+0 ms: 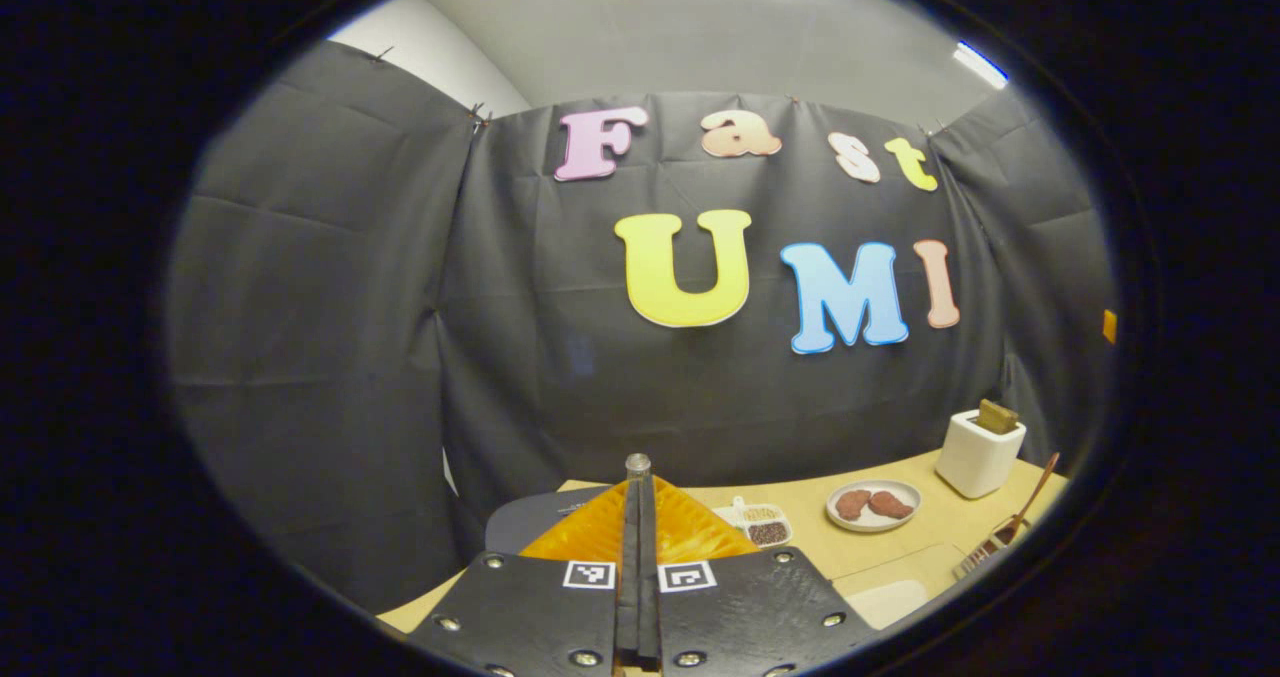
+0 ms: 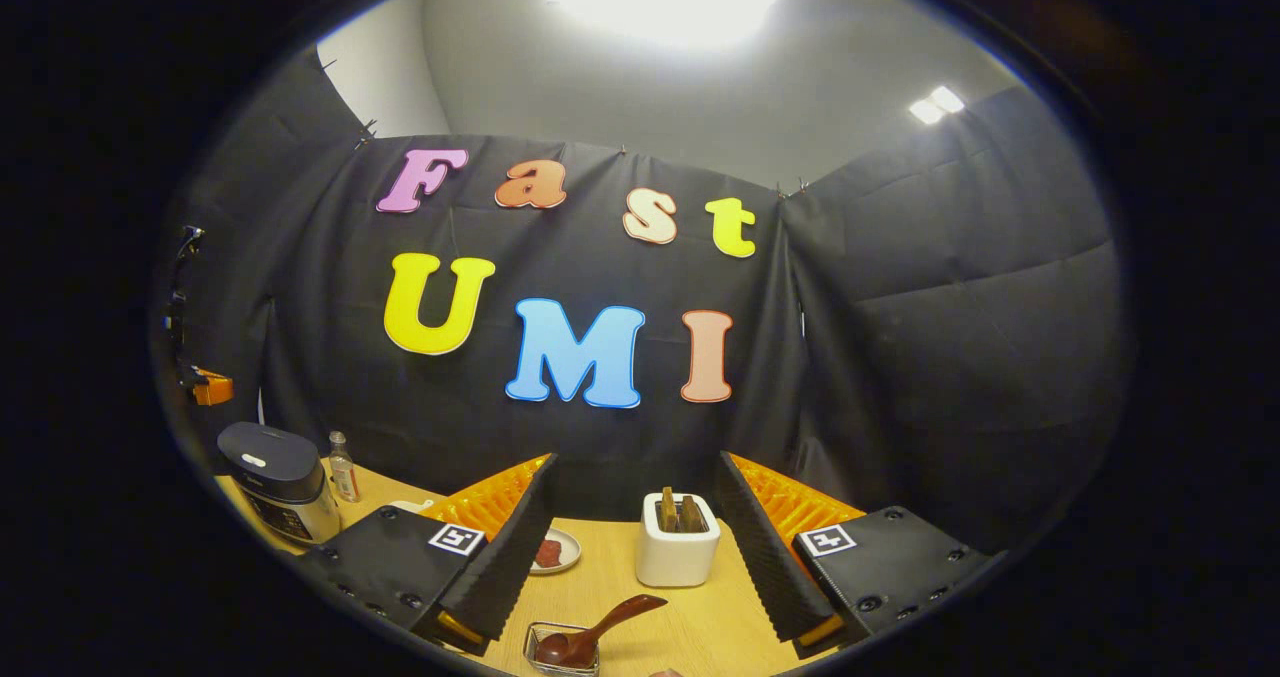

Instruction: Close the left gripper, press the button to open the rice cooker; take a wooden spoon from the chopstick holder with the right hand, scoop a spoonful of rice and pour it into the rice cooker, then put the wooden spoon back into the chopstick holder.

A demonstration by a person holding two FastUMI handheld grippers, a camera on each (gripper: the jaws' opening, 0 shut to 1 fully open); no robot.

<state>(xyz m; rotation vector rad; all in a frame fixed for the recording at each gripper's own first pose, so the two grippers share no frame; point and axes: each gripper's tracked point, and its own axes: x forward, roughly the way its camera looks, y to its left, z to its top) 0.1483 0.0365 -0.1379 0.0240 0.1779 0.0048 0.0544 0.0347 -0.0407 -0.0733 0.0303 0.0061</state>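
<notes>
Ribbed hand-held gripper [image 2: 640, 547] fingers, smooth wooden spoon [image 2: 590, 635]

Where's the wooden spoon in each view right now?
Left gripper view: wooden spoon at the far right edge, handle leaning up-right out of the holder, right of the toaster.
Right gripper view: bottom centre, bowl down in the holder, between the open fingers, in front of the toaster.
Shared landmark: the toaster.

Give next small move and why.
Probably bring the left gripper, jaws already shut, down onto the rice cooker button: the lid looks closed in the right gripper view, and the wooden spoon sits untouched in its holder.
</notes>
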